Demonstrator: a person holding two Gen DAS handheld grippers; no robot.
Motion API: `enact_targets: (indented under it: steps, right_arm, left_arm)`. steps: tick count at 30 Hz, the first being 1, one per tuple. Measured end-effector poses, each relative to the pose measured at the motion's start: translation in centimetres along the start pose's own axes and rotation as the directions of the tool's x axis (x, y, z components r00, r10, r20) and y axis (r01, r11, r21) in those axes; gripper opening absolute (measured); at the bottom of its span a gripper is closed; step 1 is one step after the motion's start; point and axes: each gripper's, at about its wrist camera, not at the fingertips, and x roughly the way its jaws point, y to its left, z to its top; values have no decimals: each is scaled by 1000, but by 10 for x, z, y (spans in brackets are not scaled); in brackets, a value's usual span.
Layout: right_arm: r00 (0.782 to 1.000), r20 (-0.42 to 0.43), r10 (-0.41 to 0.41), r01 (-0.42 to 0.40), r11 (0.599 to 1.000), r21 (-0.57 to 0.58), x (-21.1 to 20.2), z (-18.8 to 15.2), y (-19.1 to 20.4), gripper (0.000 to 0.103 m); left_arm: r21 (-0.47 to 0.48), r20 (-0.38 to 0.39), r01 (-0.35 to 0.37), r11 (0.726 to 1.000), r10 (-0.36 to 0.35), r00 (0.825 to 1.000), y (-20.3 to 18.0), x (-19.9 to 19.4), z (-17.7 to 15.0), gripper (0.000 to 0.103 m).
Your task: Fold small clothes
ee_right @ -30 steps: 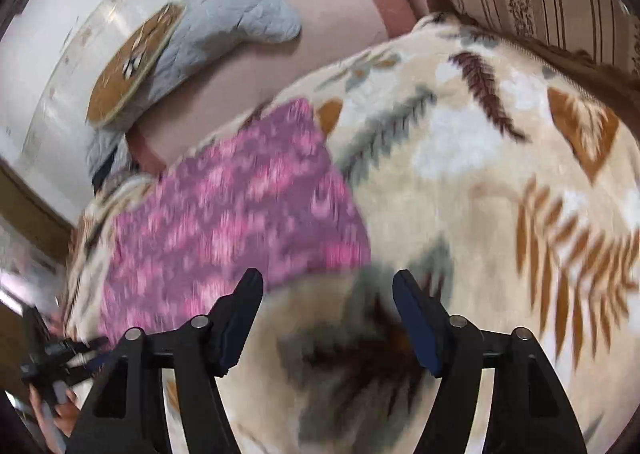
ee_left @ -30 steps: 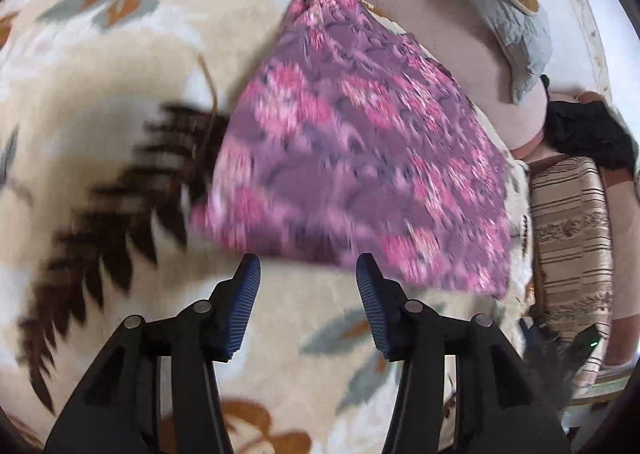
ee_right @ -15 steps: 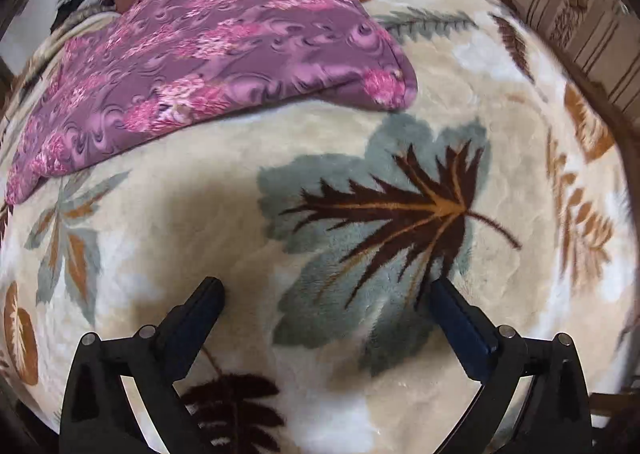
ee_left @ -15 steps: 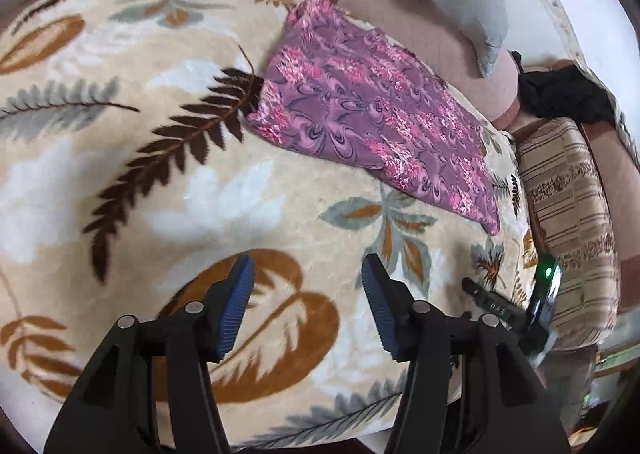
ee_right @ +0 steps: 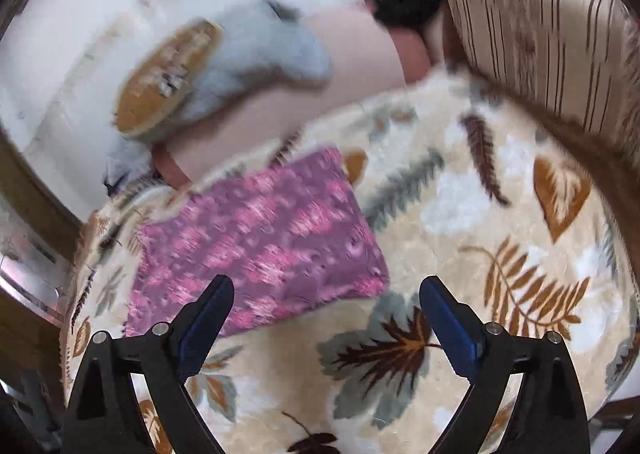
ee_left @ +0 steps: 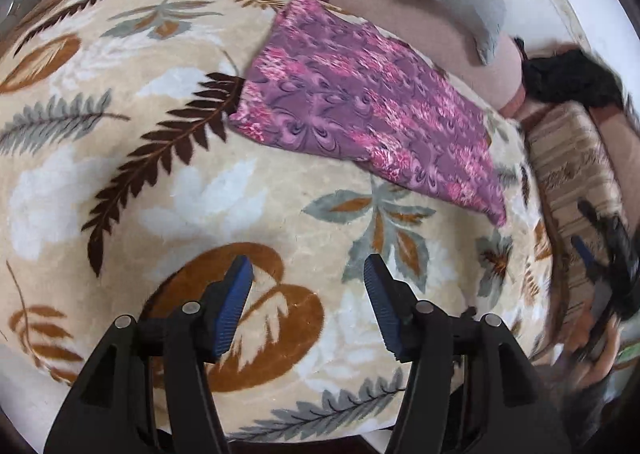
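Lying folded on the blanket [ee_left: 224, 190], the cloth [ee_left: 360, 114] is free of both grippers.
Left gripper [ee_left: 308, 294] hangs half-wide and empty, cloth at twelve o'clock; right gripper [ee_right: 326, 318], wide but closing, is empty too, cloth at eleven o'clock.

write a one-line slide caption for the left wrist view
Folded purple cloth lying on a leaf-print blanket, the empty left tongs open above the blanket.
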Motion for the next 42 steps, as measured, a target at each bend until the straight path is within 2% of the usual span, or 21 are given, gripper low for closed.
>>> enact_targets:
  steps: [2,4,8,10,12,15,17,18,19,21,24,26,28,32,33,34,35,36,39,40,42]
  right_arm:
    - [997,-30,-71,71,997,-4,26,4,-6,95]
    - [993,-54,-101,100,995,-19,50,4,-8,94]
    - [997,-40,-62,59,996,-62,86,8,1,82]
    - [998,-24,-56,53,993,-101,104,17,11,61]
    - [999,5,-48,48,992,-120,122,24,15,49]
    - [1000,-6,-20,19,996,-88,153,22,9,51]
    - [989,-134,-54,43,995,-89,191,9,0,58]
    - [987,-151,-54,39,994,-98,200,3,-4,61]
    - [995,-100,-32,22,994,-104,193,2,-5,65]
    - [992,-126,-22,10,995,-100,190,9,-8,64]
    - [998,-59,0,0,1000,-5,181,33,-25,68]
    - [998,-55,24,-20,997,72,187,51,-36,69]
    - [995,-99,19,-8,995,103,203,65,-39,69]
    - [995,-102,19,-7,993,121,224,80,-35,69]
    - [994,-105,32,-20,994,111,229,82,-32,62]
    - [993,-103,54,-46,996,80,232,85,-25,25]
    - [990,-111,82,-78,996,41,235,89,-17,1]
    - [989,-122,85,-84,996,17,237,94,-10,4]
    - [994,-8,113,-113,993,26,219,101,-12,3]
    - [996,0,85,-85,996,39,220,100,-18,3]
    - [993,-112,-30,33,999,18,244,93,-27,0]
  left_arm:
    - [32,1,-49,998,49,999,-5,9,10,57]
    - [34,-3,-95,995,95,995,-7,22,26,57]
    - [10,-23,-113,994,113,993,-18,44,70,57]
    - [13,4,-140,990,140,990,-26,51,93,58]
    - [3,33,-167,986,166,986,-33,62,113,65]
    - [-26,29,-180,983,180,983,-31,90,130,69]
    - [-30,-33,-225,974,224,974,-24,123,133,69]
    - [-21,-50,-244,970,242,969,-22,133,133,72]
    - [9,-23,-259,966,259,965,-25,136,131,78]
    - [92,19,-265,960,265,964,-37,132,128,81]
    - [147,58,-199,969,193,980,-43,120,140,81]
    - [112,126,-200,973,186,974,-39,107,160,81]
    - [61,148,-191,980,180,972,-30,104,186,81]
    - [-100,75,-130,986,138,988,-9,123,237,81]
    - [-114,67,-129,985,137,988,-8,126,242,81]
    - [-127,62,-134,983,143,988,-7,131,249,81]
    - [-123,61,-141,982,149,987,-10,135,254,81]
    - [-106,63,-157,982,164,984,-13,140,259,81]
    - [-62,65,-256,965,260,963,-19,160,266,81]
    - [-63,52,-286,956,289,956,-15,170,269,81]
    - [-76,0,-316,946,317,948,0,191,269,87]
